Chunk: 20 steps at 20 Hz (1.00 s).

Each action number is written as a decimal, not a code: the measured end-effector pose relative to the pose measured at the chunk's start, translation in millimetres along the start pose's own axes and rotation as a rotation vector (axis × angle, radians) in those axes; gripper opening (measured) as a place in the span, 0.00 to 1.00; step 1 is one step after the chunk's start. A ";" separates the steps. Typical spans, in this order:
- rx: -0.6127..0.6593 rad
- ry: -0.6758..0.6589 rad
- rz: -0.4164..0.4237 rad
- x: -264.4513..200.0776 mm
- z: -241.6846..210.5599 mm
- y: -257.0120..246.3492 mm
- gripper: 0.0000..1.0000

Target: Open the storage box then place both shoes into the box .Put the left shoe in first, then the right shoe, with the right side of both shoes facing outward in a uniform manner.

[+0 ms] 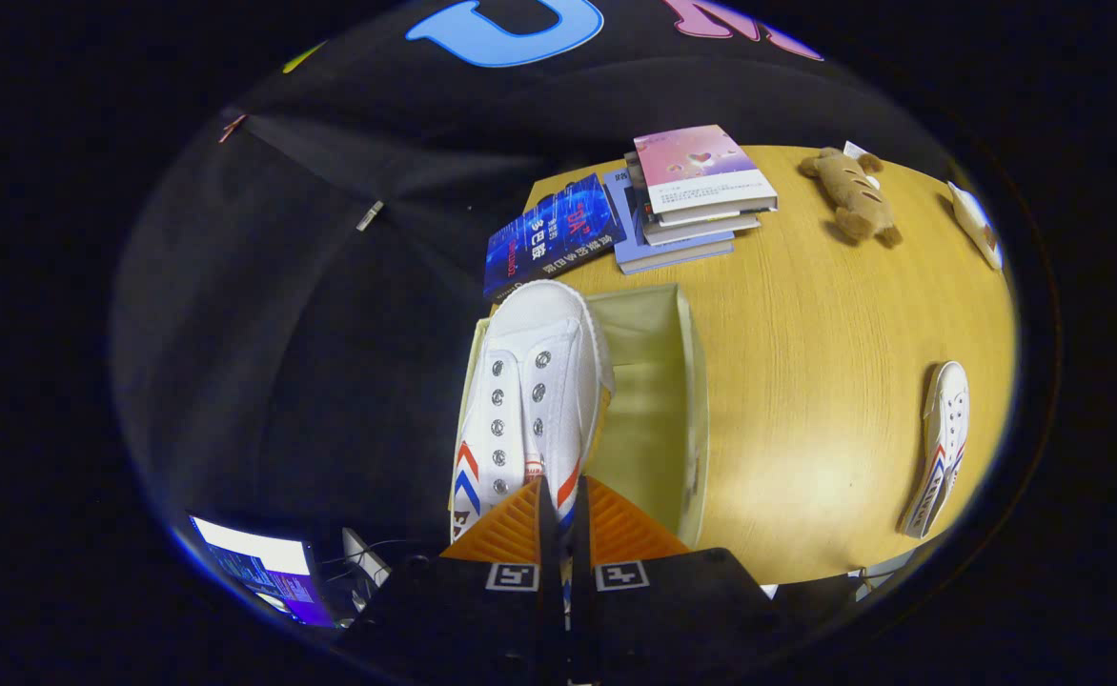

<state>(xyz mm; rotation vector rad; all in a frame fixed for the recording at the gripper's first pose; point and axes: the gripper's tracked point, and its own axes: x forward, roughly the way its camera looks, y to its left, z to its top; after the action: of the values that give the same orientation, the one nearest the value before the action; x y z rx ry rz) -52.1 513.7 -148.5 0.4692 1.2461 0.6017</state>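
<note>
My gripper [563,495] is shut on a white canvas shoe [535,381] with red and blue chevrons, pinching it at the heel end. The shoe hangs toe-forward over the left side of the open pale yellow storage box [687,400], whose inside looks bare where it shows. The shoe's lower part is hidden by the fingers. A second matching white shoe [940,448] lies on its side on the wooden table [825,362], well to the right of the box.
A stack of books [692,195] and a dark blue book [549,233] lie beyond the box. A brown plush toy [849,195] rests at the far right. A monitor [263,567] glows off the table, low to the left.
</note>
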 end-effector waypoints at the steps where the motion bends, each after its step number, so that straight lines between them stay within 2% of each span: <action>1: 0.002 0.007 -0.016 11.6 -3.4 2.2 0.07; 8: 0.041 0.038 -0.115 71.7 -20.6 0.1 0.07; 12: 0.034 0.040 -0.125 92.2 -26.3 -0.7 0.07; 14: 0.041 0.042 -0.079 98.3 -29.0 8.0 0.08; 15: 0.052 0.035 -0.045 100.2 -26.3 15.3 0.22; 16: 0.049 0.029 -0.047 100.8 -26.1 14.5 0.35; 19: 0.028 0.002 -0.037 87.7 -16.8 11.5 0.89; 20: 0.032 -0.004 -0.030 83.6 -14.9 10.9 0.94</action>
<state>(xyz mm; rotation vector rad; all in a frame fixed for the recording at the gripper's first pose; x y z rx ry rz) -51.5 576.7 -206.5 0.4775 1.2583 0.5563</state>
